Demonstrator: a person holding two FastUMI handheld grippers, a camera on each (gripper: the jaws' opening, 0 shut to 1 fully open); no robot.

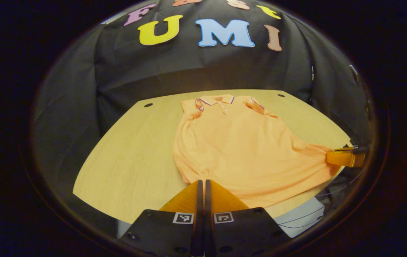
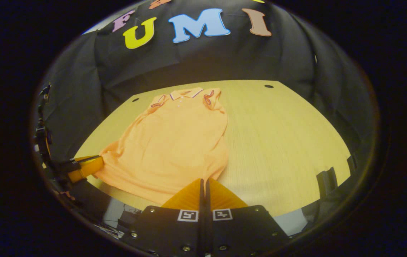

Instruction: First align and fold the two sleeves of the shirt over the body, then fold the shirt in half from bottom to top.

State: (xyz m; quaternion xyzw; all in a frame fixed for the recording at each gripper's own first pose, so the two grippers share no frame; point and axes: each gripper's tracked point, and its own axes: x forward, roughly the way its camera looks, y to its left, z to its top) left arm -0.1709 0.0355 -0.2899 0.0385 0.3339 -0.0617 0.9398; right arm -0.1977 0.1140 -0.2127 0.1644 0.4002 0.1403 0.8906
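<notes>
Both tools (image 1: pixel 203 182) (image 2: pixel 203 181) seemingly clamped on orange shirt (image 1: pixel 235 142) hem, 2 sleeves folded in.

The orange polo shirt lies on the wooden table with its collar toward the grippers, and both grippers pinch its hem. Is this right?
Not quite. In the left gripper view the orange polo shirt's collar points away, toward the black cloth wall; the hem is nearest. The rest holds: it lies on the wooden table.

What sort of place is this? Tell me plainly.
Likely a staged recording booth, not a home: a bare wooden table with cable holes, black cloth wall draped close behind and around it, and one orange polo shirt laid out flat for folding.
</notes>
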